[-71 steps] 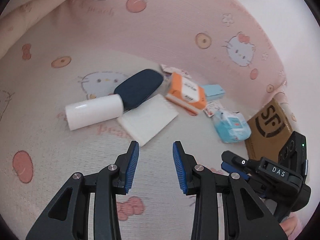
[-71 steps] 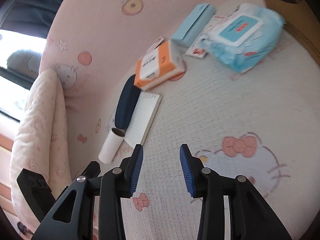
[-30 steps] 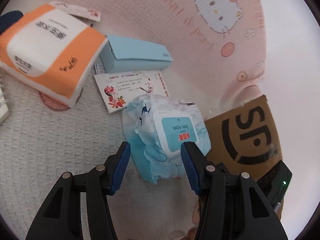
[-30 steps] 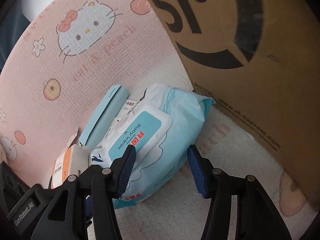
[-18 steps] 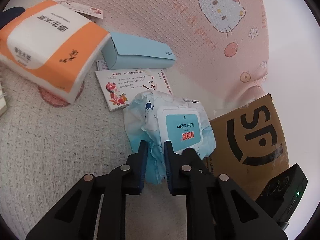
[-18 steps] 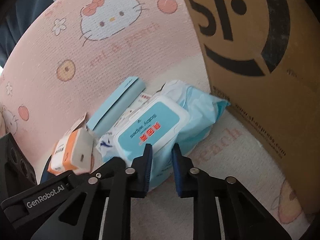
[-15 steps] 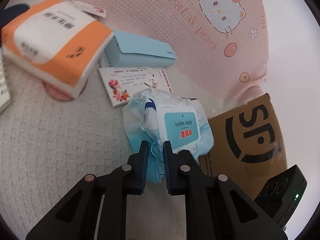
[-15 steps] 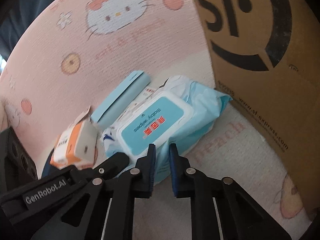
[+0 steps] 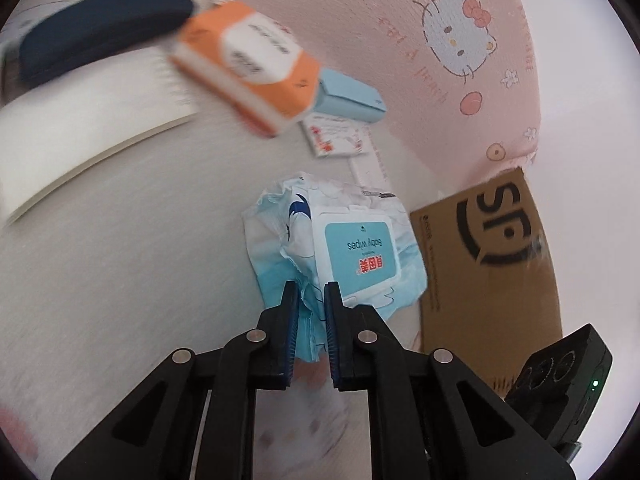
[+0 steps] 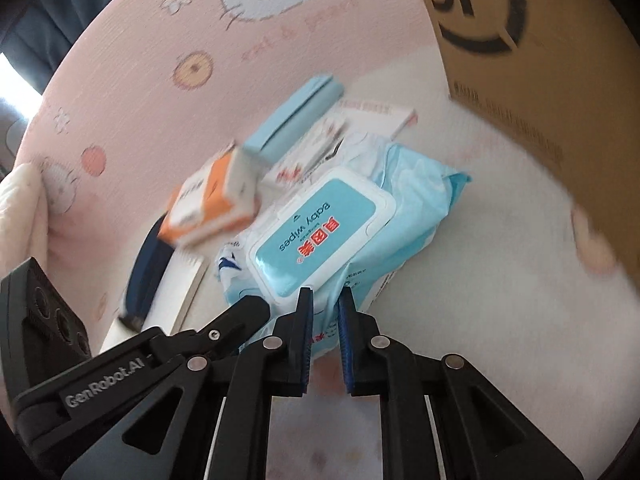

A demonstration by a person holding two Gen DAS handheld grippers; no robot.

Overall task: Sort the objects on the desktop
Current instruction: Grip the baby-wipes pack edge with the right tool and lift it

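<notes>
A light blue pack of baby wipes point(image 9: 352, 248) point(image 10: 320, 232) is pinched at its near edge by both grippers. My left gripper point(image 9: 310, 292) is shut on the pack's crumpled end. My right gripper point(image 10: 325, 300) is shut on the pack's near side, with the left gripper's black finger point(image 10: 244, 312) showing just left of it. The pack looks raised a little off the white and pink cloth point(image 9: 120, 260). A brown cardboard box point(image 9: 492, 264) point(image 10: 540, 60) stands right beside the pack.
Behind the pack lie an orange tissue pack point(image 9: 248, 68) point(image 10: 208, 200), a light blue case point(image 9: 348, 98) point(image 10: 296, 120), printed cards point(image 9: 336, 140), a white notepad point(image 9: 88, 120) and a dark blue case point(image 9: 100, 24). A pink patterned cushion point(image 9: 440, 60) rises behind them.
Both grippers went from wide open around the wipes pack to shut on it. Since then they have carried the pack away from the tissue pack and cards.
</notes>
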